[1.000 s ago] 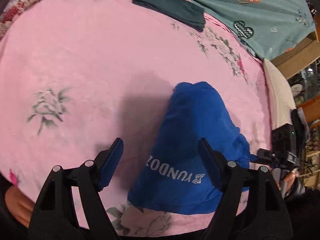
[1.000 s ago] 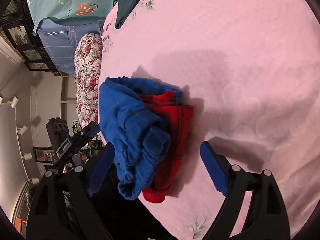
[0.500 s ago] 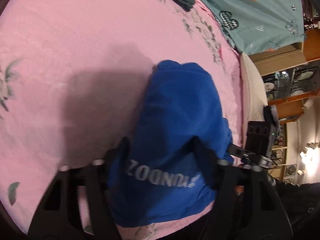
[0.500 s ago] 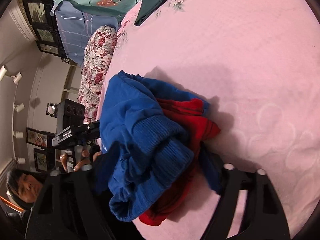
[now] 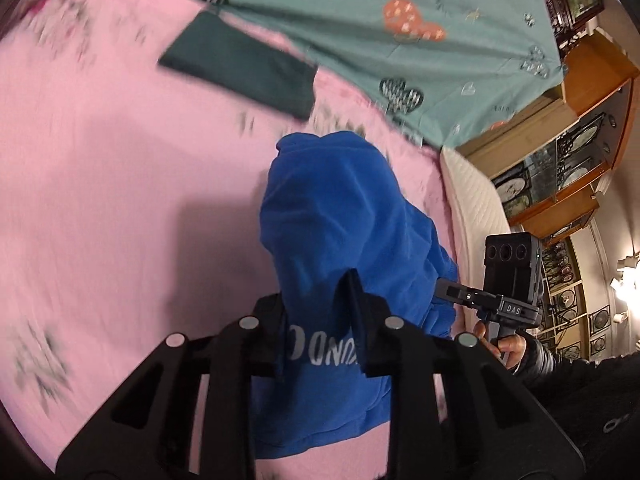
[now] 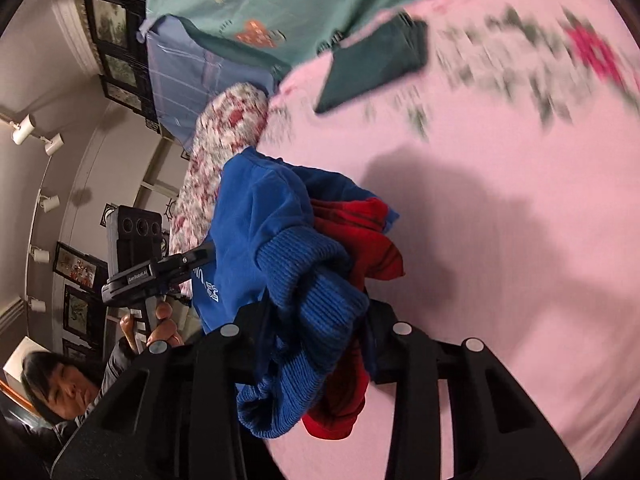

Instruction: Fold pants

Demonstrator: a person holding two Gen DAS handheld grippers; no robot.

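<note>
A big bed with a pink flowery sheet (image 5: 100, 184) fills both views. A teal blanket (image 5: 360, 32) lies at its far end, with a dark green folded cloth (image 5: 240, 68) just beside it. The blue pants (image 5: 340, 216), red inside, are bunched up over the pink sheet. The left gripper (image 5: 320, 344) has just closed its jaws and pinches the blue cloth by its white letters. The right gripper (image 6: 316, 344) has just closed too, pinching the knitted blue cuff.
</note>
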